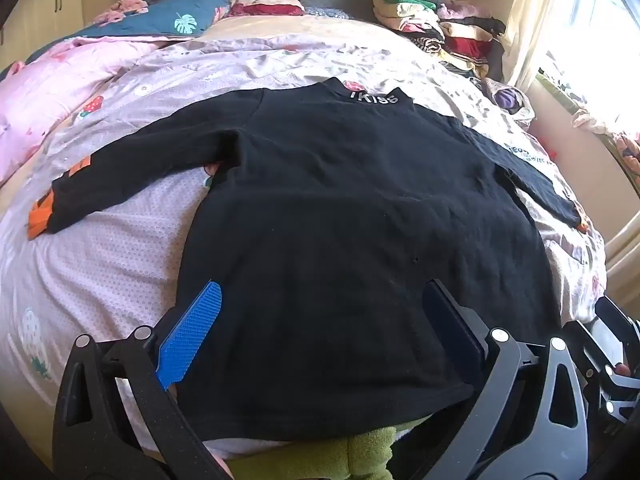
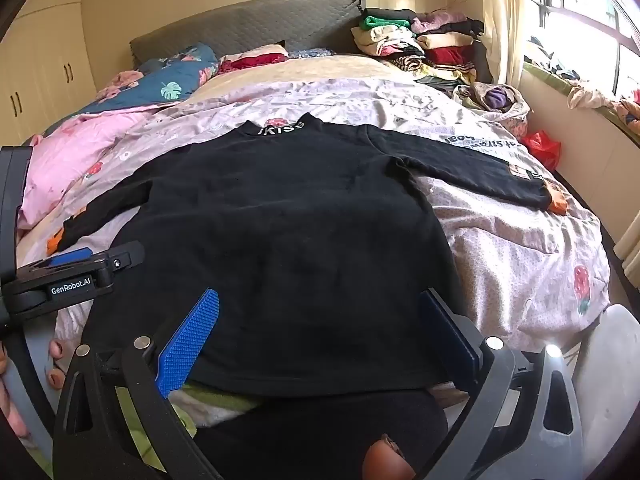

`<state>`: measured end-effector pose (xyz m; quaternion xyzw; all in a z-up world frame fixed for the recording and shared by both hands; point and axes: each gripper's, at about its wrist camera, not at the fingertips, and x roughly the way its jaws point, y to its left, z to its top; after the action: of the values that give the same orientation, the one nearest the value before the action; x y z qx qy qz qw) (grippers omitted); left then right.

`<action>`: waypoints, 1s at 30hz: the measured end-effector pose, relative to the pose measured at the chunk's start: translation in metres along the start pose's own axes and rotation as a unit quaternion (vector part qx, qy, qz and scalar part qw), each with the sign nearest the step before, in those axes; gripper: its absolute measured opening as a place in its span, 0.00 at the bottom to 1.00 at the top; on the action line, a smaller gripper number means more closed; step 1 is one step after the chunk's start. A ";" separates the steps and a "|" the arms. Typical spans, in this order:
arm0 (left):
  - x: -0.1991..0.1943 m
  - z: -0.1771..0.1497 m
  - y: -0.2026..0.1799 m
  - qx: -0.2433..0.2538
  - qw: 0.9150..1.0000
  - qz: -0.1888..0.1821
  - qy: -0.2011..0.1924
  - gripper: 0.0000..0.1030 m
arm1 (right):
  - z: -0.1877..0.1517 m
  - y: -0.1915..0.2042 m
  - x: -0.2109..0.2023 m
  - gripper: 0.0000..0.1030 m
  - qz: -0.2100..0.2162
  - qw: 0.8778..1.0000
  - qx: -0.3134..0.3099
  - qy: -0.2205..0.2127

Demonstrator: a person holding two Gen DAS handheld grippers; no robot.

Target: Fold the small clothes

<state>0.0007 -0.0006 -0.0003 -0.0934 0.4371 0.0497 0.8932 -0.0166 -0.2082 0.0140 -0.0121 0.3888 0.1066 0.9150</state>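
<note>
A small black long-sleeved top (image 1: 340,208) (image 2: 288,232) lies flat on the bed, white-lettered collar at the far end and both sleeves spread sideways. Its sleeve ends show orange trim (image 1: 38,220) (image 2: 558,200). My left gripper (image 1: 320,320) is open over the hem's left part, blue pad (image 1: 192,336) at the shirt's left edge; from the right wrist it shows at the left (image 2: 80,272). My right gripper (image 2: 320,332) is open over the hem's right part and pinches nothing. It shows at the lower right edge of the left wrist view (image 1: 616,360).
A pile of folded clothes (image 1: 440,28) (image 2: 420,40) stands at the far right by the grey headboard. Pink and blue quilts (image 1: 48,92) lie far left. A green cloth (image 1: 368,452) sticks out under the hem. A red bag (image 2: 542,148) lies beside the bed under the window.
</note>
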 end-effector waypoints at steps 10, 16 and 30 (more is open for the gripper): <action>-0.001 0.000 -0.006 0.002 1.000 -0.003 -0.006 0.92 | -0.003 0.000 -0.001 0.96 -0.002 1.000 0.001 -0.003; -0.001 0.001 -0.003 0.001 1.000 -0.005 -0.007 0.92 | -0.001 0.004 -0.002 0.96 -0.004 1.000 0.001 -0.003; -0.005 0.000 -0.001 0.002 1.000 -0.007 -0.009 0.92 | -0.001 0.008 -0.003 0.96 -0.003 1.000 -0.001 -0.003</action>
<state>-0.0024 -0.0017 0.0038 -0.0942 0.4286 0.0429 0.8975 -0.0209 -0.2007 0.0159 -0.0136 0.3858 0.1045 0.9165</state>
